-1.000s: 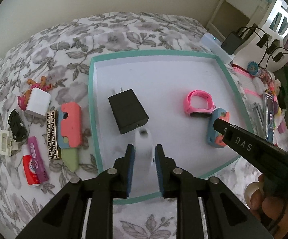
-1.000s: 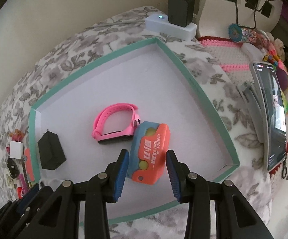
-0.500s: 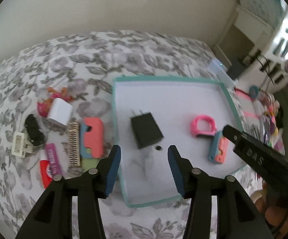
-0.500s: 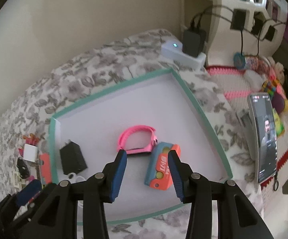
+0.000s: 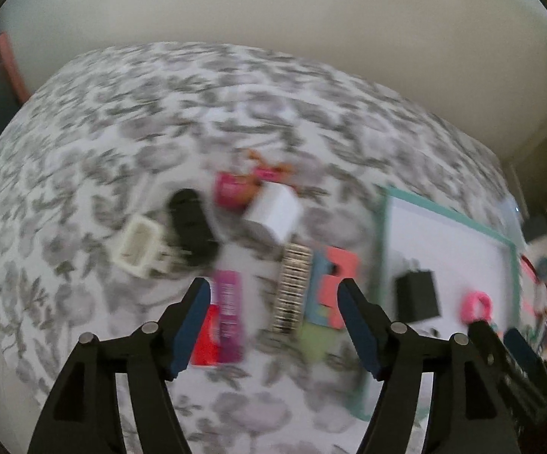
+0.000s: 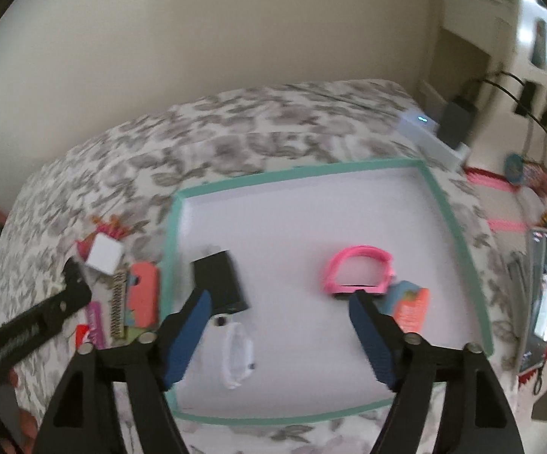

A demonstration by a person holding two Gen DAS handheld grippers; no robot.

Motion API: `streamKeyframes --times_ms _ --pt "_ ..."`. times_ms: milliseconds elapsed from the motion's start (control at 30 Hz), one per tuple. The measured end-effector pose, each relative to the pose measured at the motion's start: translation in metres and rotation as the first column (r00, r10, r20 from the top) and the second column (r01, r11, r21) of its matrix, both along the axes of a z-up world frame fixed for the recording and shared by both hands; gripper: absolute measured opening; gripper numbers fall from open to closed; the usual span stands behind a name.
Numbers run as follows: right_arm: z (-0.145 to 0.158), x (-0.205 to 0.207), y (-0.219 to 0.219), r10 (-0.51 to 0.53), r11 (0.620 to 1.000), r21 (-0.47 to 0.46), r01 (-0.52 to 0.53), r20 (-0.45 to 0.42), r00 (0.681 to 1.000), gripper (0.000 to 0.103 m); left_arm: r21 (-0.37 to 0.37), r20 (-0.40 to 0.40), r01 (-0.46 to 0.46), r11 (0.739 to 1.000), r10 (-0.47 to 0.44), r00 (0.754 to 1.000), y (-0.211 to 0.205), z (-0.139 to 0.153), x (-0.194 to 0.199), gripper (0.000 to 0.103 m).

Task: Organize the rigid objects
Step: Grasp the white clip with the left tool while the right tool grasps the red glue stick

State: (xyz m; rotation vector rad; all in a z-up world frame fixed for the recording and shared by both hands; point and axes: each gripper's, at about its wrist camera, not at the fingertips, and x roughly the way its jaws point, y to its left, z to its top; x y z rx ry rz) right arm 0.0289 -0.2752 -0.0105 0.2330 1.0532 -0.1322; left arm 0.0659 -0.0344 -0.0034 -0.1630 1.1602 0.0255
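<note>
The left hand-held gripper point(image 5: 273, 321) is seen with its jaws spread wide and nothing gripped between them; they have just been opening. It is held above the floral bedspread point(image 5: 122, 121), and the view from it is blurred. Just ahead of its fingertips, a loose group of small things is spread on the bedspread: a gold-and-black patterned piece point(image 5: 293, 289) lies between the two fingers, a coral-and-blue case point(image 5: 334, 286) is found next to the right finger, and a purple tube point(image 5: 230, 314) with a red item point(image 5: 205, 340) beside it sits near the left finger. Farther ahead, a white cube charger point(image 5: 275, 213), a black object point(image 5: 192, 225) and a cream clip point(image 5: 137, 247) are seen. The teal-rimmed tray point(image 5: 383, 249) is placed off to this gripper's right.

The right hand-held gripper point(image 6: 281, 335) is likewise wide open and empty, its jaws having just been opening. It is held over the tray point(image 6: 299, 174), whose white floor fills the gap between the fingers. A black charger point(image 6: 222, 280) is found in the tray just ahead of the left fingertip, and a clear plastic piece point(image 6: 237, 355) lies between the fingers, nearer the left one. A pink watch band point(image 6: 358, 270) is set just ahead of the right fingertip, with an orange-and-blue case point(image 6: 409, 304) touching it, just right of that finger. No thing is touched by either gripper.
</note>
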Motion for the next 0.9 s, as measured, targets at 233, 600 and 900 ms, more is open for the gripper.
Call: streamKeyframes --times_ms 233,600,900 --pt "-0.005 0.006 0.043 0.104 0.995 0.0 -0.104 0.002 0.995 0.088 0.02 0.003 -0.126 0.992 0.126 0.992 0.049 -0.006 0.006 0.084" --pt "-0.013 0.016 0.096 0.185 0.979 0.09 -0.184 -0.004 0.983 0.102 0.089 0.027 -0.271 0.958 0.27 0.963 0.126 -0.013 0.007 0.1" --pt "-0.028 0.025 0.153 0.299 0.947 0.133 -0.293 -0.031 0.954 0.102 0.064 -0.003 -0.286 0.956 0.287 0.958 0.15 -0.025 0.01 0.1"
